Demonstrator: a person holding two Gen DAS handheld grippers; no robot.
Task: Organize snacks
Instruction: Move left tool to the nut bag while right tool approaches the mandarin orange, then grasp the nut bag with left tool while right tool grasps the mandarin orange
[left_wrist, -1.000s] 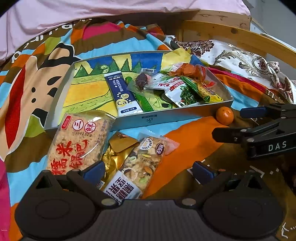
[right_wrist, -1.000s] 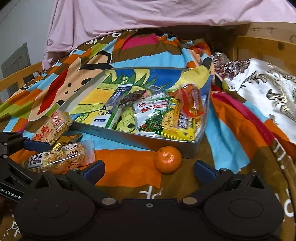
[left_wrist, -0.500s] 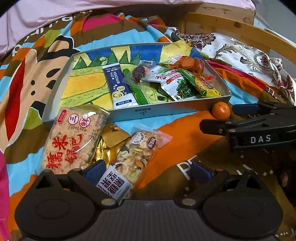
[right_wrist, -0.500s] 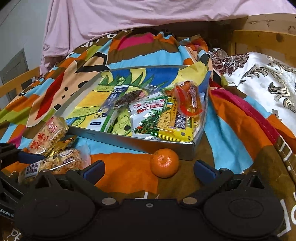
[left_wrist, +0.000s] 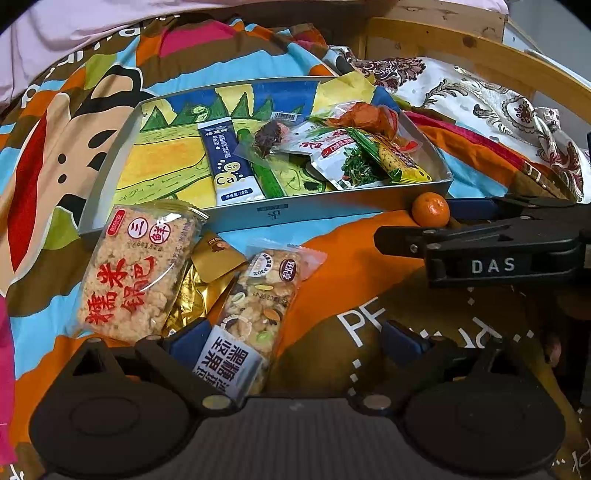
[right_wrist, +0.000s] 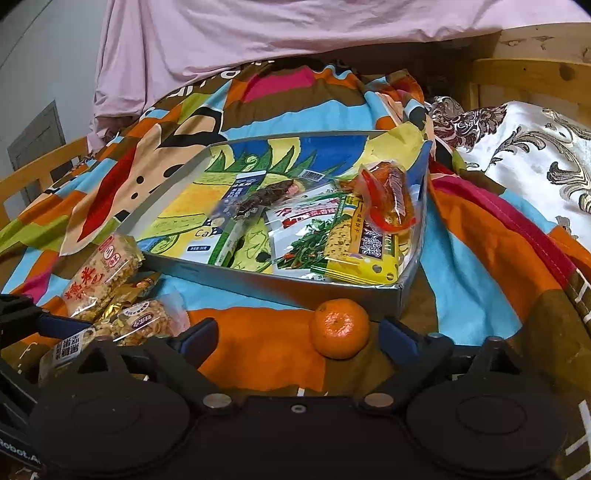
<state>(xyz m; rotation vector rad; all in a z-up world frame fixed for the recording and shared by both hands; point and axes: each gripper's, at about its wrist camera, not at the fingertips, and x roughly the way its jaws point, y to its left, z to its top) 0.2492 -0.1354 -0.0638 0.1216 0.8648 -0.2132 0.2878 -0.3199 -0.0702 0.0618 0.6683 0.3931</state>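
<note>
1. We have the mandarin (right_wrist: 339, 328) on the blanket (right_wrist: 258, 347), just in front of the near right corner of the tray (right_wrist: 280, 286); it now sits between the right gripper (right_wrist: 297, 334) fingers, closer to the right-hand one, where a second ago it lay ahead of them.
2. The right gripper's jaws are closing, and we see no pad touching the fruit yet.
3. In the left wrist view that same gripper (left_wrist: 424, 225) comes in from the right edge, one finger in front of the mandarin (left_wrist: 430, 208) and one behind; it has pushed further left than before.
4. The left gripper (left_wrist: 291, 338) stands spread wide, the nut bar (left_wrist: 258, 295) lying between its fingers with its near end under the left-hand finger; the bar now reaches deeper between them than a second ago. We cannot tell if a pad touches it.
5. Beside the bar lie the rice cracker pack (left_wrist: 136, 269) and the gold wrapper (left_wrist: 207, 280), partly tucked under both.
6. Inside the tray, the blue sachet (left_wrist: 229, 162), the greens packet (left_wrist: 347, 162), the yellow bar (left_wrist: 395, 158) and the orange packet (left_wrist: 369, 116) overlap; the small dark snack is hard to make out.
7. The gripper bodies cut off the bottom of both views.
</note>
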